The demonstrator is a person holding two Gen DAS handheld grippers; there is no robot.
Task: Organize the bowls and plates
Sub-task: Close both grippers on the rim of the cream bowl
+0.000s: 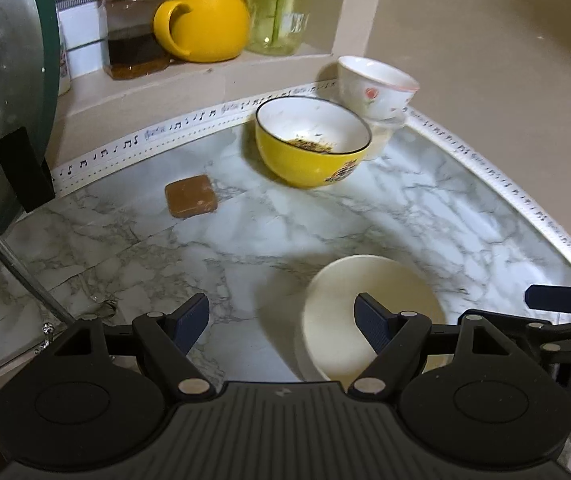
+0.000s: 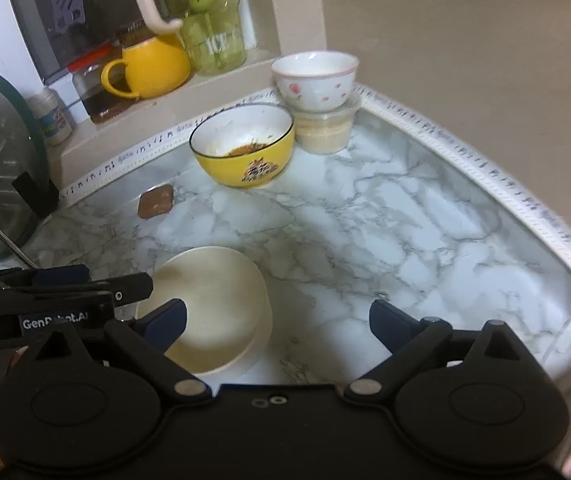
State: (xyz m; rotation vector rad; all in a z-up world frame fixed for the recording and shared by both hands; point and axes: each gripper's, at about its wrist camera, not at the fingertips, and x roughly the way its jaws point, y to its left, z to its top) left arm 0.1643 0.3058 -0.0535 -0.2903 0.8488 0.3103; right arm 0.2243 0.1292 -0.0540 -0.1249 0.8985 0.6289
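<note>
The white marble-patterned desk (image 2: pixel 385 216) carries a cream bowl (image 2: pixel 213 312) lower left, a dirty yellow bowl (image 2: pixel 245 148) at upper centre, a brown square block (image 2: pixel 156 206) left of it, and a clear lidded tub (image 2: pixel 325 130) to the yellow bowl's right.

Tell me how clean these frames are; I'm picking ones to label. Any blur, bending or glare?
Left wrist view: white bowl and cream plate motion-smeared; the border strip bows from the fisheye. Right wrist view: soft throughout, yellow bowl fuzzy, pale sheen on the counter, corners dark.
</note>
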